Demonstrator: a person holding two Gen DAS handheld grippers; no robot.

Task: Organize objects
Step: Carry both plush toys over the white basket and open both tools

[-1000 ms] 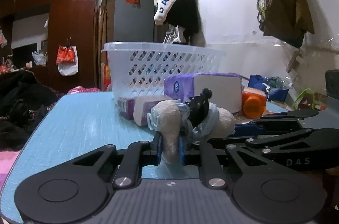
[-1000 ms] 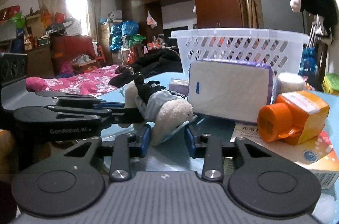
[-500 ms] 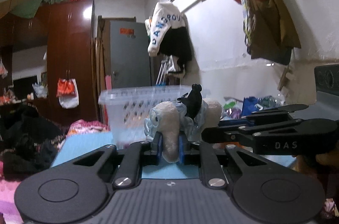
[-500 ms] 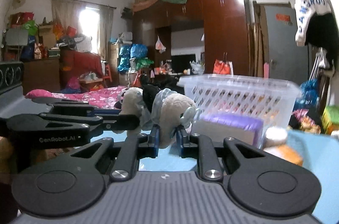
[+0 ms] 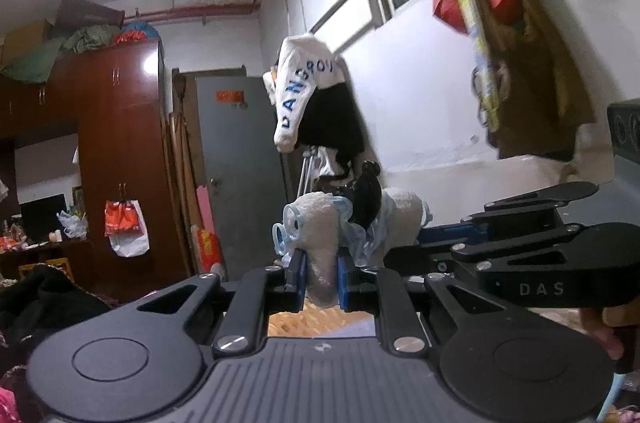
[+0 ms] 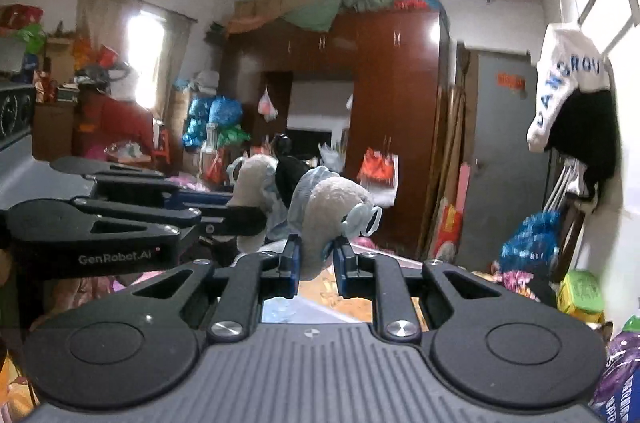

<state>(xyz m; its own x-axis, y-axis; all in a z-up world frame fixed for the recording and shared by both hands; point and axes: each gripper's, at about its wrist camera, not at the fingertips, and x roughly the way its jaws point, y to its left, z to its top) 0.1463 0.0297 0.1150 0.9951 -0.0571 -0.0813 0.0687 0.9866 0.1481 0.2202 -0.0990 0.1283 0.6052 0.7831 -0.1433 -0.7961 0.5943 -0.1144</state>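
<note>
- Plush toy (image 5: 352, 219) is up in the air, well above the room clutter, held between both tools. No tabletop or basket visible in either view.
- Left gripper (image 5: 322, 277): jaws pinching one white fuzzy limb of the toy. Right gripper (image 6: 316, 261): jaws pinching the opposite limb.
- Handling, my read: light, soft, squashes under the pads. Won't break, but fuzzy fabric can slip, and limbs flex, so the body will swing.
- Best hold looks like the thick limb ends, as now. Avoid the pale blue ruffle and the thin ring loop; likely flimsy.
- Readable text: "DAS" and "GenRobot.AI" on the tool bodies; "DANS ROU"-ish blue letters on the hanging white garment (image 5: 306, 91). Door sticker (image 5: 230, 97) illegible.
</note>
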